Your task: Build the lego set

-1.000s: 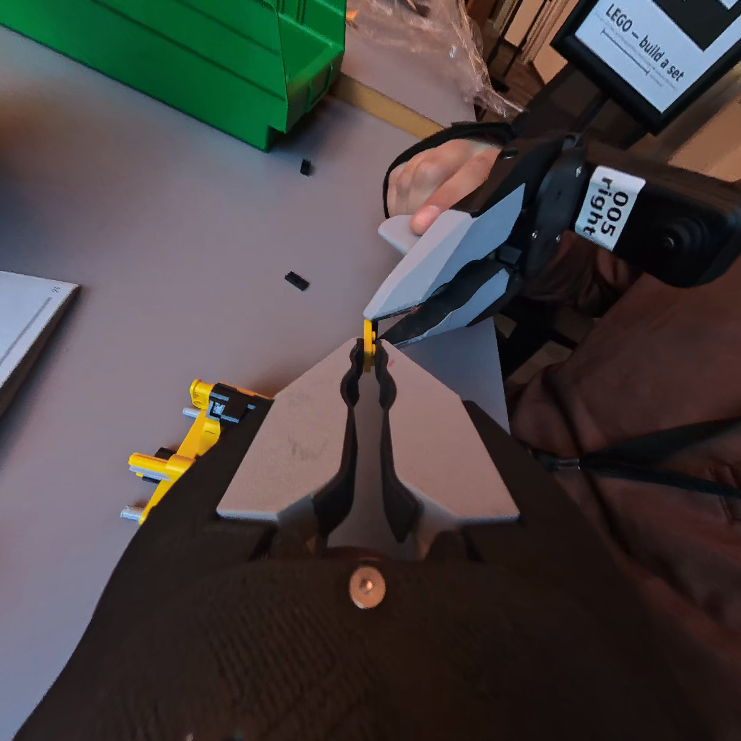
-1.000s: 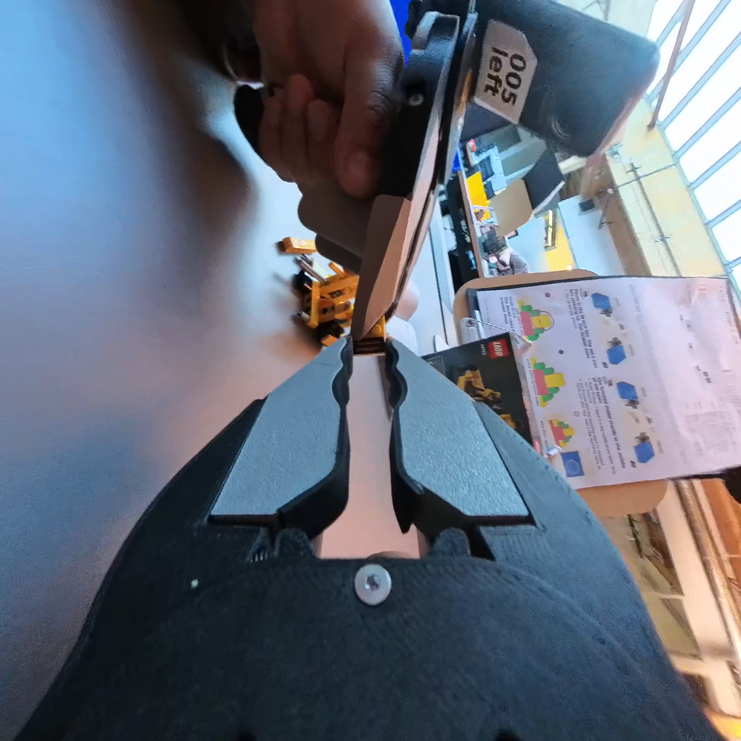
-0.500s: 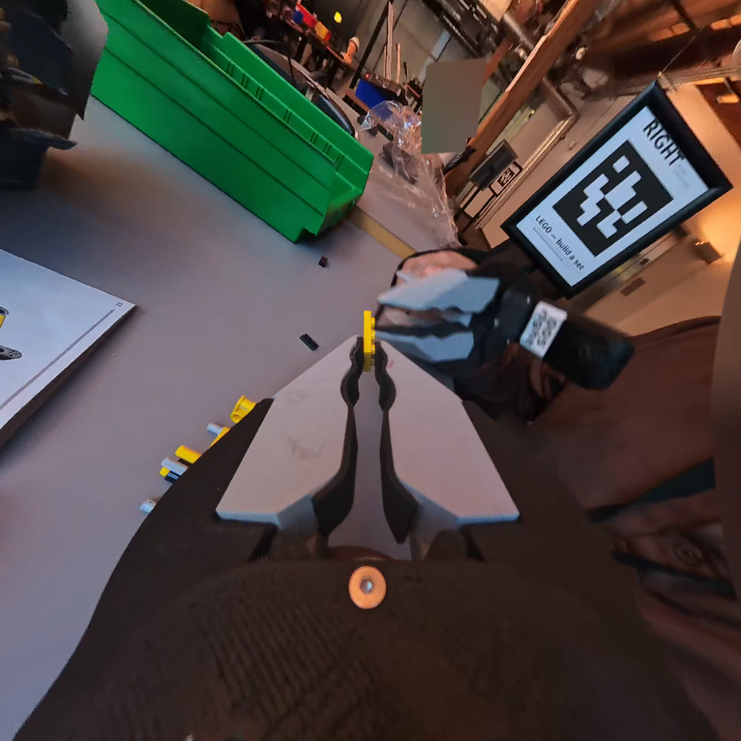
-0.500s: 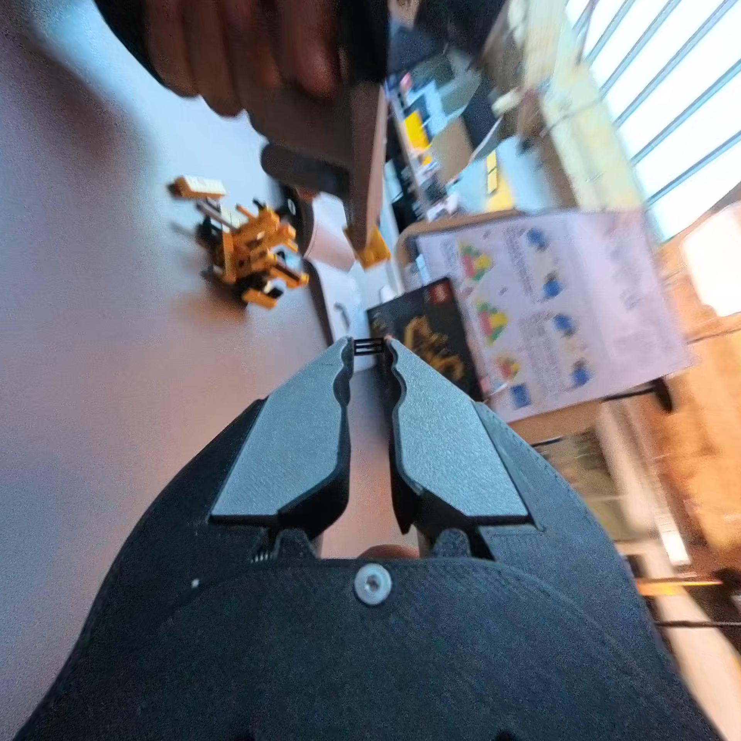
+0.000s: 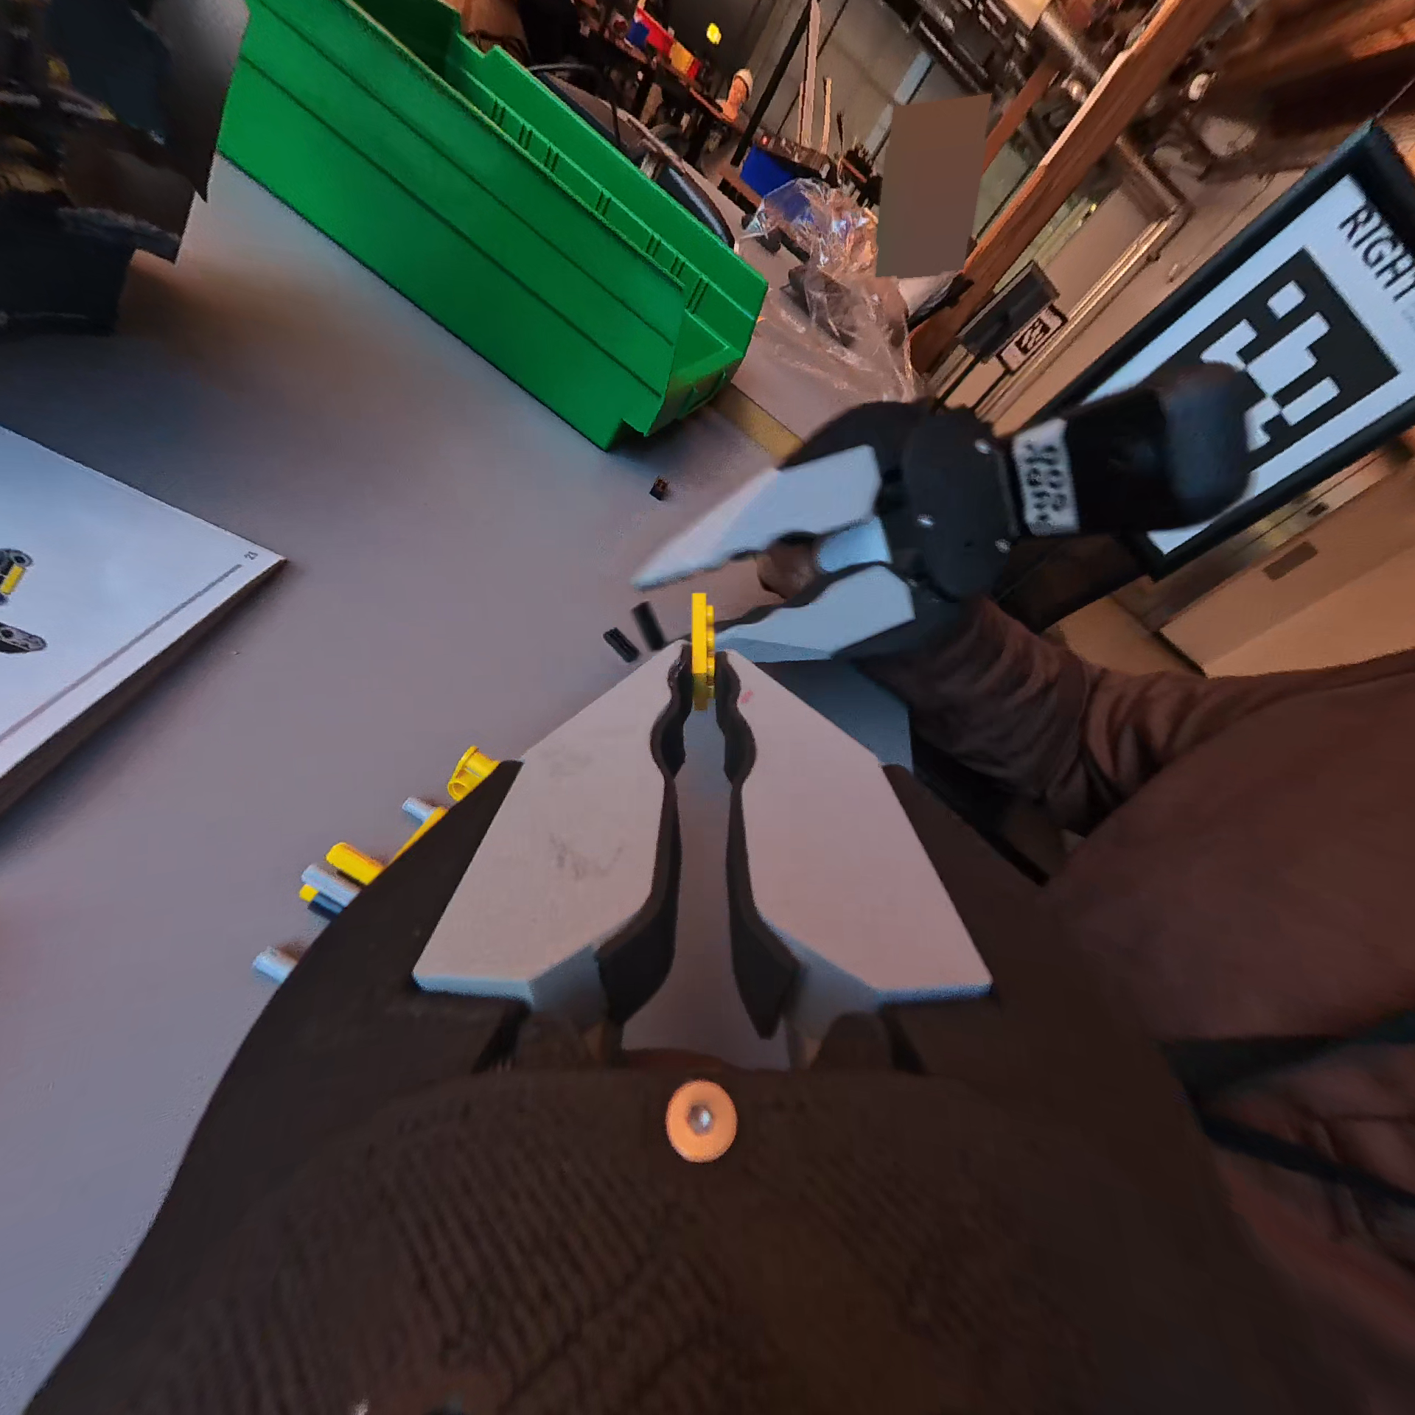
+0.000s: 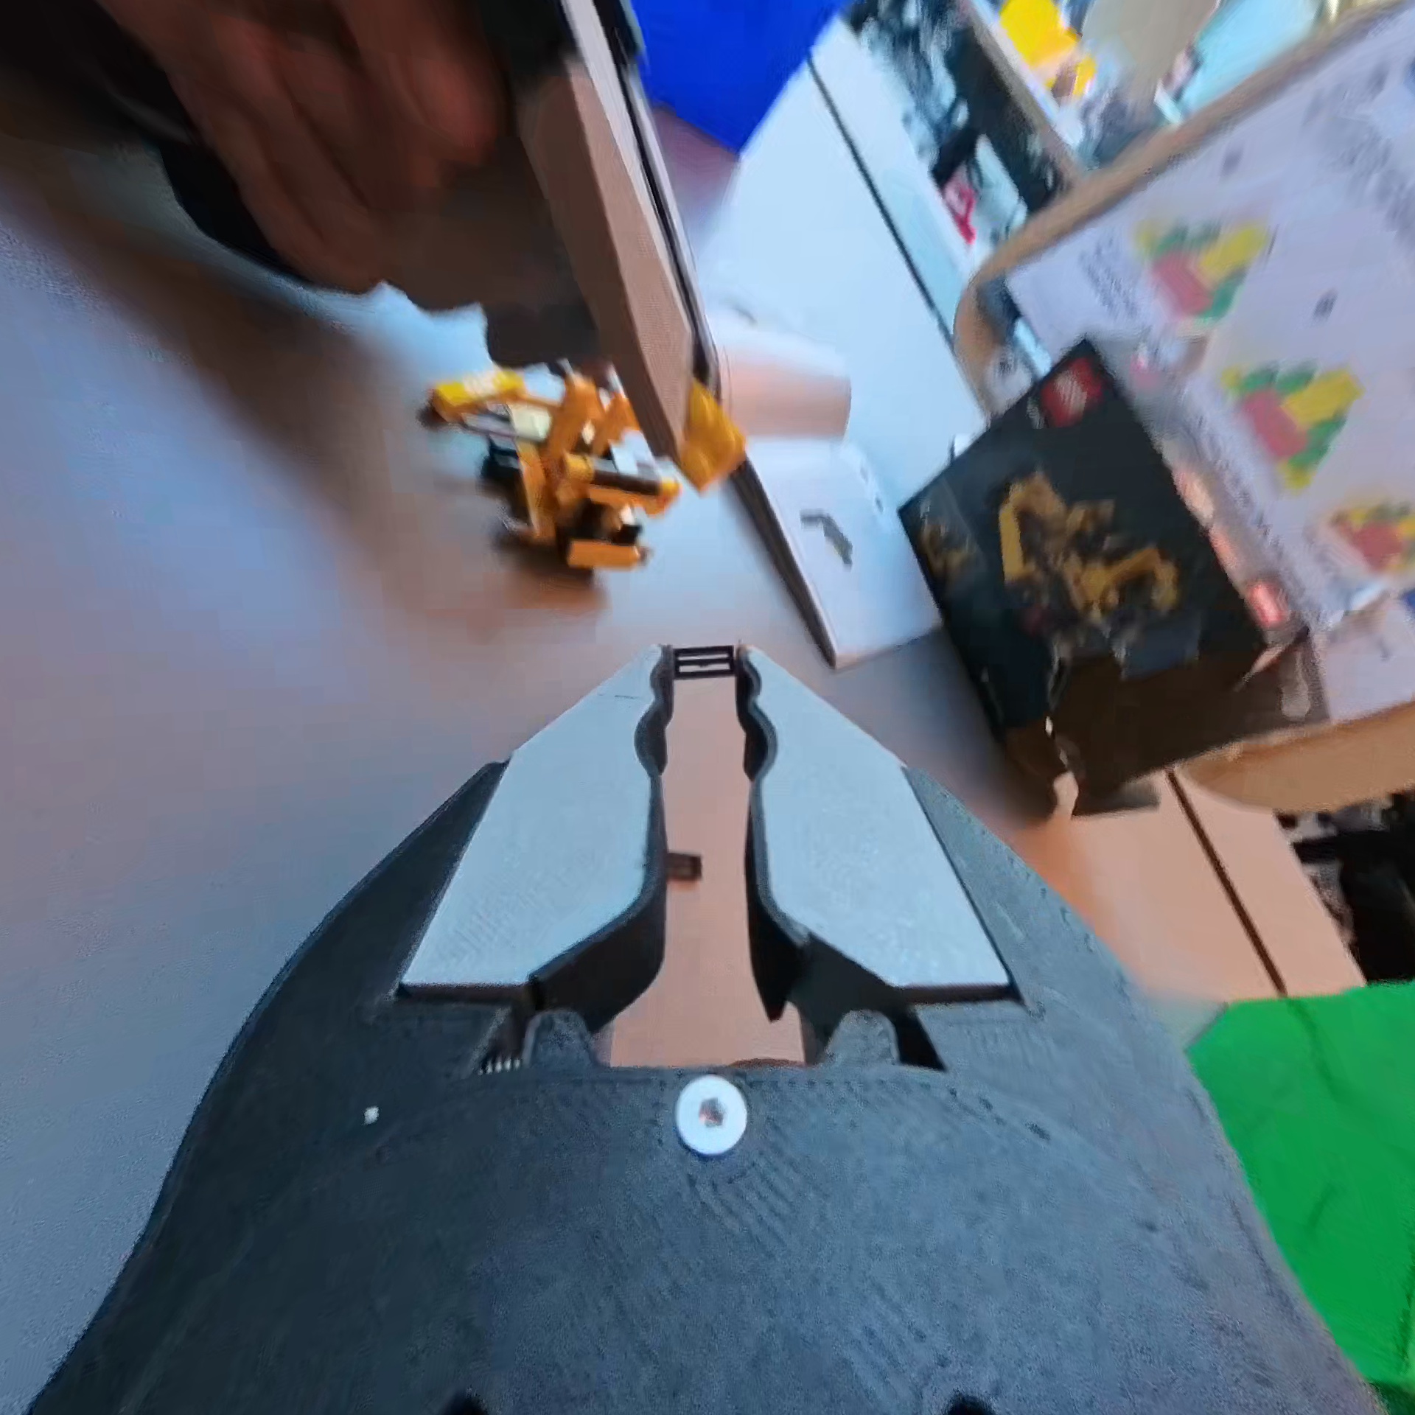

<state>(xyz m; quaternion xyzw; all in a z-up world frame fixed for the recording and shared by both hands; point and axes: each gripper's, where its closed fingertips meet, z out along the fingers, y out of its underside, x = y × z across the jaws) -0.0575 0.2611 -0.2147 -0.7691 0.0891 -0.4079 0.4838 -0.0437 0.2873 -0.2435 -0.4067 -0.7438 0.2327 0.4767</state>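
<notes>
My left gripper (image 5: 700, 668) is shut on a small yellow plate (image 5: 700, 635) and holds it edge-up above the grey table. The same gripper and plate (image 6: 708, 444) show at the top of the right wrist view. My right gripper (image 6: 703, 663) is shut on a small black grille piece (image 6: 703, 660). In the left wrist view it (image 5: 681, 609) hovers just beyond the yellow plate, a little apart from it. The partly built yellow model (image 6: 566, 467) lies on the table, mostly hidden under my left gripper in its own view (image 5: 467, 773).
A green bin (image 5: 490, 253) stands at the back. An open instruction booklet (image 5: 115, 582) lies to the left. Loose black pieces (image 5: 619, 645) lie on the table. A black set box (image 6: 1087, 551), a plastic bag (image 5: 827, 253) and a framed sign (image 5: 1302, 337) stand around. The grippers' ends are close to 5 centimetres from one another.
The two grippers were tip to tip at the yellow plate. They have drawn apart, the right one carrying the black grille piece. The left gripper has tilted up, still holding the plate.
</notes>
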